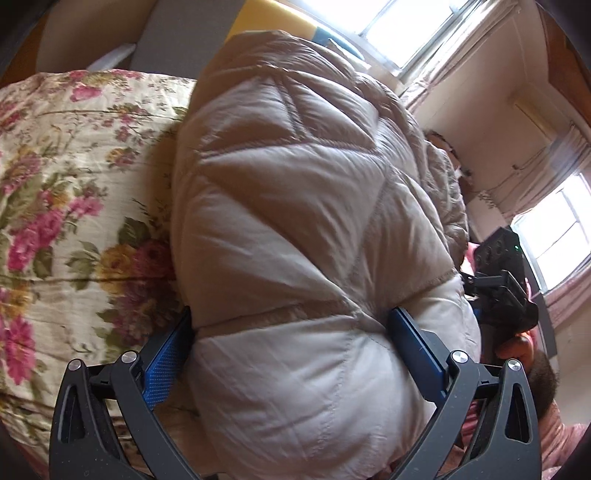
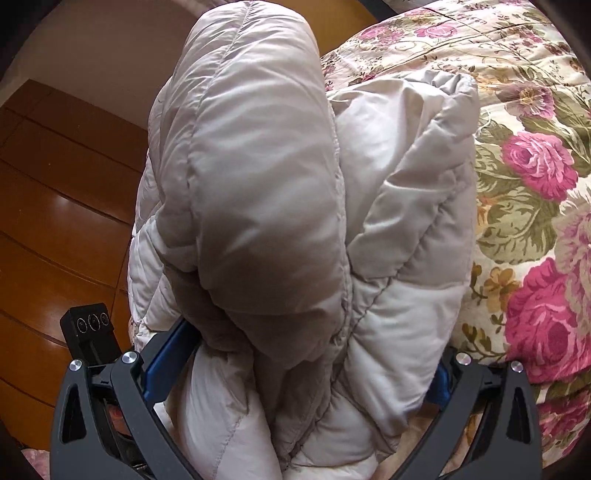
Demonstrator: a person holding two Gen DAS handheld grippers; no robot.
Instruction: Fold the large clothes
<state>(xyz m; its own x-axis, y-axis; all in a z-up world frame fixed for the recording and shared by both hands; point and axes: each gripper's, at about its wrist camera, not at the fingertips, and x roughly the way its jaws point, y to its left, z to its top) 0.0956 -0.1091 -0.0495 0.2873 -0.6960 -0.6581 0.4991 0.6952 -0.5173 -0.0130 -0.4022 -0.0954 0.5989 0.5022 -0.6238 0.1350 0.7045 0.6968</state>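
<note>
A puffy, quilted beige down jacket (image 1: 295,206) is bunched into a thick bundle over a floral bedspread (image 1: 66,177). My left gripper (image 1: 295,343) has its blue pads wide apart with a fat roll of the jacket pressed between them. In the right wrist view the same jacket (image 2: 266,192) stands up in folded layers, and my right gripper (image 2: 303,362) clamps a thick wad of it between its blue pads. The right gripper's black body (image 1: 506,280) shows at the right of the left wrist view.
The floral bedspread (image 2: 528,166) lies to the right in the right wrist view. A wooden floor (image 2: 55,221) lies to the left, beyond the bed edge. Bright windows (image 1: 406,29) and a wall are behind the jacket.
</note>
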